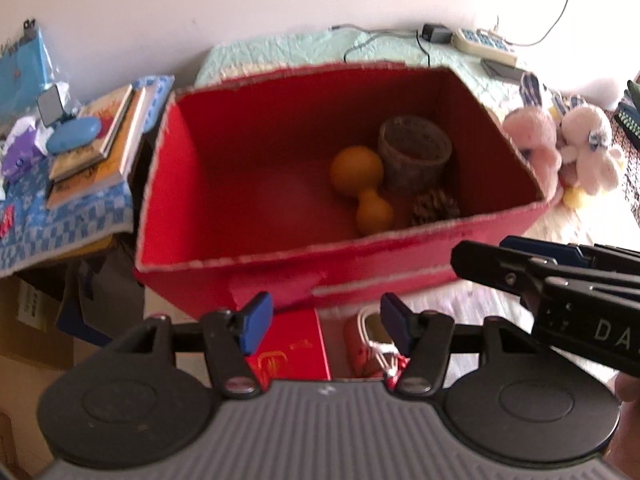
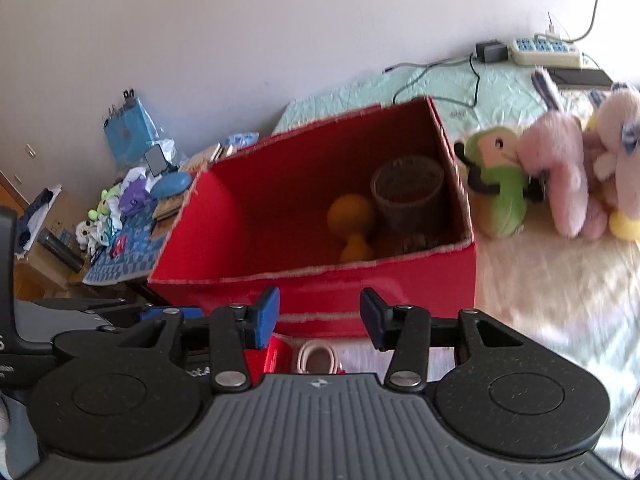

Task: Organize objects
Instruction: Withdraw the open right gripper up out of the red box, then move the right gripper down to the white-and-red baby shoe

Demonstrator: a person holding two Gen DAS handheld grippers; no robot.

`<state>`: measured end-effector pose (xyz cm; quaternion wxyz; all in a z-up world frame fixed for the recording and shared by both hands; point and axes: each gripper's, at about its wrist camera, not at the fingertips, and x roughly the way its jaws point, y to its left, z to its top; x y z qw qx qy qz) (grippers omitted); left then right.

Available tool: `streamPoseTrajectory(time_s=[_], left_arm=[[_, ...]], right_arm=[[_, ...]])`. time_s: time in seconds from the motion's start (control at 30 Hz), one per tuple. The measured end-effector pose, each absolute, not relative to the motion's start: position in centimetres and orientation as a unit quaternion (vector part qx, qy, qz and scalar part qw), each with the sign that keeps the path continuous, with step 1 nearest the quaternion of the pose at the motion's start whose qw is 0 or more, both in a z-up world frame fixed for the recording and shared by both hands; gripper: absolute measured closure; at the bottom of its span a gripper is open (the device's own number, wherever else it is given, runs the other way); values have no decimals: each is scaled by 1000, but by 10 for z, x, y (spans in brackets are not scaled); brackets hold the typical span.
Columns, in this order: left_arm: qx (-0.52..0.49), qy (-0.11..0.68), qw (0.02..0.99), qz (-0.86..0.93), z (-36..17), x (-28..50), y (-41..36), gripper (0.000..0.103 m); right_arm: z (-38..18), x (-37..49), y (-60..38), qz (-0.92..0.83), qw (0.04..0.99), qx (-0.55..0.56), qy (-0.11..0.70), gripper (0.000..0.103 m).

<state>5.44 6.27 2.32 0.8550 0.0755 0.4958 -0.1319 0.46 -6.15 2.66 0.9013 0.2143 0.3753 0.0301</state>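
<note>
An open red box [image 1: 256,268] [image 2: 400,288] stands on the bed. Inside lie an orange gourd [image 1: 358,182] [image 2: 350,220], a brown woven cup [image 1: 414,152] [image 2: 406,190] and a pine cone [image 1: 434,208]. My left gripper [image 1: 326,322] hangs open and empty in front of the box's near wall. My right gripper [image 2: 318,316] is open and empty too, just before the same wall; in the left wrist view it reaches in from the right [image 1: 480,260]. Pink plush rabbits [image 1: 560,148] [image 2: 568,176] and a green plush toy [image 2: 500,184] lie right of the box.
A side table with a blue checked cloth [image 1: 80,216] holds books [image 1: 104,140], a blue case [image 1: 74,138] and small items left of the box. A power strip [image 1: 484,42] [image 2: 544,50] and cables lie behind. A red booklet [image 1: 292,352] and a small shoe [image 1: 372,344] lie below the grippers.
</note>
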Motion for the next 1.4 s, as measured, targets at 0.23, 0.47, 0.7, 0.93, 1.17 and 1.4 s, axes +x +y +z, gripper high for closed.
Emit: streamPoseTrajectory(time_s=[0.23, 0.47, 0.7, 0.93, 1.17, 1.4], left_arm=[[81, 513, 845, -129, 5, 49, 60, 37], [86, 532, 833, -122, -13, 43, 57, 35], [92, 543, 826, -119, -25, 41, 55, 32], [84, 555, 819, -119, -34, 42, 53, 29], [90, 551, 820, -125, -35, 42, 47, 28], [95, 549, 821, -128, -37, 44, 45, 26]], right_arm=[[13, 2, -60, 25, 889, 224, 399, 55], [-7, 3, -62, 13, 861, 245, 446, 55], [-19, 8, -59, 12, 844, 250, 475, 55], [-26, 15, -58, 7, 835, 248, 492, 55], [-28, 18, -61, 6, 832, 247, 497, 55], [-32, 19, -63, 6, 826, 257, 502, 55]])
